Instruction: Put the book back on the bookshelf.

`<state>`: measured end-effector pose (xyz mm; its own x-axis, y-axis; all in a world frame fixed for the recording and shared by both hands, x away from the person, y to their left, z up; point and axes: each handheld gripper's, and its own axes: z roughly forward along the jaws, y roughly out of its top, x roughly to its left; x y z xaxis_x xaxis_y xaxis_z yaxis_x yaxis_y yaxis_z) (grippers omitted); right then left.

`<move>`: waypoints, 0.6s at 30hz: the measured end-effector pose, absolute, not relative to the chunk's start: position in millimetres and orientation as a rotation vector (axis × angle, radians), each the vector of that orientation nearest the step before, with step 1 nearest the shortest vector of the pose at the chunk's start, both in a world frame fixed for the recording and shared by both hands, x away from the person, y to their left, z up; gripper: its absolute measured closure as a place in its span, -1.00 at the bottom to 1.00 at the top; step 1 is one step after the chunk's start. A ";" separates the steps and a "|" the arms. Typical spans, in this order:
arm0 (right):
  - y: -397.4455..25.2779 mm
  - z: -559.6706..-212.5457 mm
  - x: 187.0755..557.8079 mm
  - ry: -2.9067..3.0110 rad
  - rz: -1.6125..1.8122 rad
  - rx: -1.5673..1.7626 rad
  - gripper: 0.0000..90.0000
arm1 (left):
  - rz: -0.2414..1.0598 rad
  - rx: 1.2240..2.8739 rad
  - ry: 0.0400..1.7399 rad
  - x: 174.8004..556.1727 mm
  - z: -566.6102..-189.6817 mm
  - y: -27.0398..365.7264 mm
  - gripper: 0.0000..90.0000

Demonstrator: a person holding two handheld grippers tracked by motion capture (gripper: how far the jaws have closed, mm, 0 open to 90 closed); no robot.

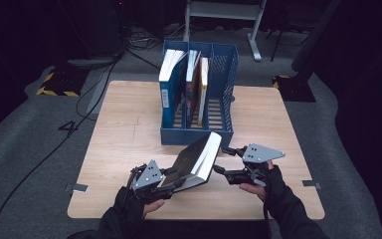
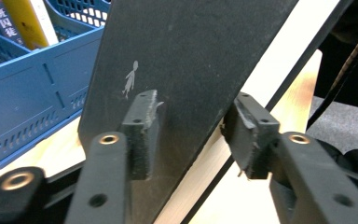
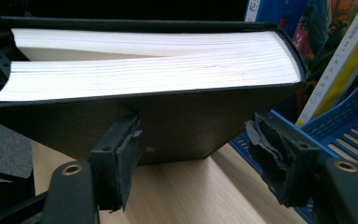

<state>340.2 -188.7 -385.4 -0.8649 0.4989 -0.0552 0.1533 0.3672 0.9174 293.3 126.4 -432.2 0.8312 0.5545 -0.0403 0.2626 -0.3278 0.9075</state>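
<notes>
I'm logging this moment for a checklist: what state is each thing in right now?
black book: shut, lifted at a tilt, page edges facing right
left gripper: shut on the black book
right gripper: open, beside the book
blue file rack: upright on the table, right compartment empty
books in the rack: standing upright

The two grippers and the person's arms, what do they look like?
Both the left gripper and right gripper are black, each topped by a grey three-cornered plate with small dark holes. Their jaws carry worn black pads and brass-coloured rivets. The person wears dark sleeves and black fingerless gloves.
</notes>
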 end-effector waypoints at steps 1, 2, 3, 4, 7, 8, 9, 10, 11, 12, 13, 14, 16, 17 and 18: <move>-186.2 -384.1 341.2 2.312 1.498 0.576 -0.24 | 0.339 1.924 0.609 292.5 -432.9 127.4 0.03; -186.2 -384.1 341.2 2.312 1.498 0.576 -0.24 | 0.339 1.930 0.610 291.8 -433.7 128.2 0.03; -184.9 -383.6 341.7 2.311 1.501 0.578 -0.23 | 0.338 1.939 0.605 291.2 -434.6 128.8 -0.01; -182.4 -382.6 342.4 2.313 1.505 0.579 -0.23 | 0.335 1.956 0.602 290.2 -435.5 128.9 -0.12; -178.7 -381.4 342.8 2.308 1.505 0.579 -0.22 | 0.376 2.010 0.591 284.6 -438.5 123.4 -0.20; -178.7 -381.4 342.8 2.308 1.505 0.579 -0.22 | 0.376 2.010 0.591 284.6 -438.5 123.4 -0.32; -177.2 -380.8 343.1 2.307 1.505 0.572 -0.22 | 0.392 2.023 0.599 284.1 -439.5 119.9 -0.32; -175.3 -379.9 343.7 2.306 1.504 0.571 -0.22 | 0.392 2.024 0.604 284.1 -440.4 118.0 -0.38; -174.1 -379.6 343.8 2.304 1.504 0.571 -0.22 | 0.399 2.028 0.605 284.3 -441.3 115.7 -0.40; -173.1 -379.4 344.0 2.304 1.505 0.566 -0.22 | 0.413 2.037 0.612 284.4 -442.3 113.0 -0.42; -172.0 -379.3 344.4 2.303 1.504 0.564 -0.23 | 0.430 2.047 0.614 285.5 -443.6 109.4 -0.44; -170.7 -379.2 344.7 2.303 1.503 0.560 -0.23 | 0.442 2.047 0.623 286.1 -444.3 107.1 -0.48; -168.9 -379.2 345.3 2.300 1.501 0.555 -0.23 | 0.465 2.030 0.650 288.4 -445.4 102.5 -0.49; -168.9 -379.2 345.3 2.300 1.501 0.555 -0.23 | 0.465 2.030 0.650 288.4 -445.4 102.5 -0.50; -166.8 -379.6 346.0 2.301 1.501 0.550 -0.24 | 0.478 2.011 0.672 291.4 -445.9 98.3 -0.52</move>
